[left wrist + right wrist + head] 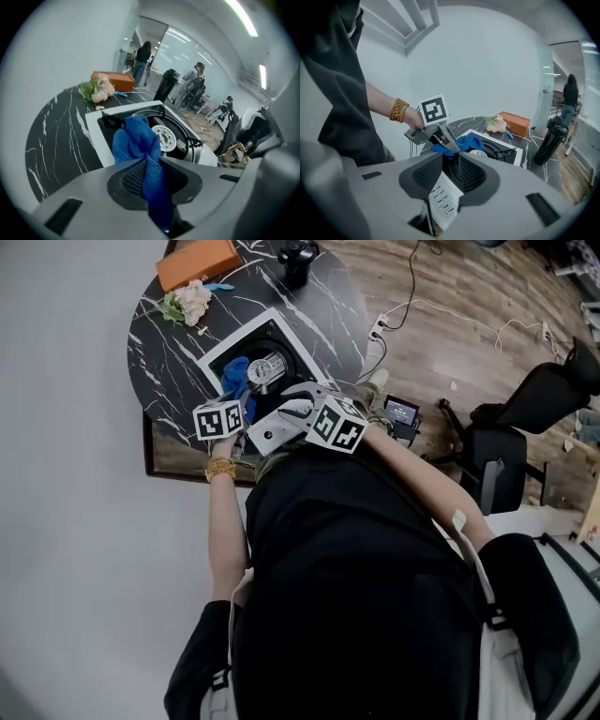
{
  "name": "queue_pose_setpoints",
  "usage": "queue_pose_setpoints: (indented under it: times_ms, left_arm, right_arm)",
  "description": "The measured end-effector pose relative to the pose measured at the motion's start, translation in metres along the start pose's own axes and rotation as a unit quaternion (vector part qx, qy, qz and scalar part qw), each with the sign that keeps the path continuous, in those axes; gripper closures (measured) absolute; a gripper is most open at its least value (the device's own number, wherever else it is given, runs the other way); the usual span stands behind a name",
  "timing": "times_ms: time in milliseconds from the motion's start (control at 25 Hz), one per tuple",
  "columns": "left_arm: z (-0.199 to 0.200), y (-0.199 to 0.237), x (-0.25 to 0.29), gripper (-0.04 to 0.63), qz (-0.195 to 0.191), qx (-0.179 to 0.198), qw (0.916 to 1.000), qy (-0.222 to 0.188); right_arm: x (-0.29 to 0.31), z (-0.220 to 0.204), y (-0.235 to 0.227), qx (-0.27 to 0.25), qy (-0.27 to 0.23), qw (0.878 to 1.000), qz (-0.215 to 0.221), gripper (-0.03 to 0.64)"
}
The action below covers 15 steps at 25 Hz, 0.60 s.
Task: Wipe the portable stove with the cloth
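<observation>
Your left hand-held gripper (152, 164) is clamped on the blue cloth (138, 140): a fold runs down between its pads, and the rest bunches up beyond the tips. The bunch hangs over the black well of the white portable stove (96, 140), at about 8 o'clock from the round burner (164, 137) in the head view; I cannot tell whether it touches the stove there. The stove sits near the middle of the round black marble table (56, 136). Your right hand-held gripper (450, 161) points at the stove from its near side, close beside the left one. Its jaws stand a little apart, pressing on nothing. A white printed slip (443, 201) lies flat between them, low near their base. On your left wrist there is a bead bracelet (398, 110). In the head view, an orange box (115, 80) lies at the table's 11 o'clock edge, with flowers (96, 90) just beside it at 10 o'clock. A black bottle (548, 136) stands at 1 o'clock, well apart from the stove.
</observation>
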<state>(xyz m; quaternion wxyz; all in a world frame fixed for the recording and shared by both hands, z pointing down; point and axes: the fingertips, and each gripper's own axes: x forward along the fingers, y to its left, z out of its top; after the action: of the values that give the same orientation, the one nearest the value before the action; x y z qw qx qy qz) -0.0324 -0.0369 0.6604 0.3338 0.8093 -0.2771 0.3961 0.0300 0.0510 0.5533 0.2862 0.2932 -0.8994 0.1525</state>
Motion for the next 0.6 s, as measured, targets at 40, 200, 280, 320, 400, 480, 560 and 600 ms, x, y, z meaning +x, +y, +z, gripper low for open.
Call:
queue_pose_setpoints:
  times_ms: [40, 200, 280, 320, 400, 480, 560, 600]
  left_arm:
    - [-0.007, -0.004, -0.002, 0.53, -0.019, -0.01, 0.9997, 0.014]
    - [-0.02, -0.011, -0.012, 0.532, -0.039, 0.015, 0.9985, 0.037]
    - [-0.003, -0.007, -0.03, 0.532, -0.005, 0.044, 0.999, -0.011]
    - [0.014, -0.006, -0.044, 0.532, 0.014, 0.051, 0.9969, -0.059]
    - [0.057, -0.01, -0.082, 0.531, 0.042, 0.05, 0.9813, -0.181]
    - [0.096, -0.017, -0.122, 0.531, 0.069, 0.054, 0.9519, -0.294]
    - [0.119, -0.022, -0.153, 0.531, 0.106, 0.066, 0.9218, -0.367]
    - [0.126, -0.024, -0.161, 0.531, 0.125, 0.071, 0.9099, -0.389]
  right_arm:
    - [0.001, 0.001, 0.0, 0.0, -0.001, 1.0, 0.0, 0.532]
    - [0.002, 0.009, -0.009, 0.016, -0.019, 1.0, -0.012, 0.534]
    - [0.001, 0.02, -0.02, 0.028, -0.043, 0.998, -0.034, 0.532]
    - [0.0, 0.028, -0.027, 0.031, -0.058, 0.997, -0.049, 0.533]
    - [-0.003, 0.045, -0.045, 0.031, -0.097, 0.991, -0.086, 0.534]
    - [-0.005, 0.065, -0.06, 0.024, -0.14, 0.982, -0.125, 0.539]
    - [-0.008, 0.081, -0.073, 0.011, -0.17, 0.972, -0.164, 0.577]
    - [-0.009, 0.087, -0.077, 0.004, -0.179, 0.967, -0.181, 0.596]
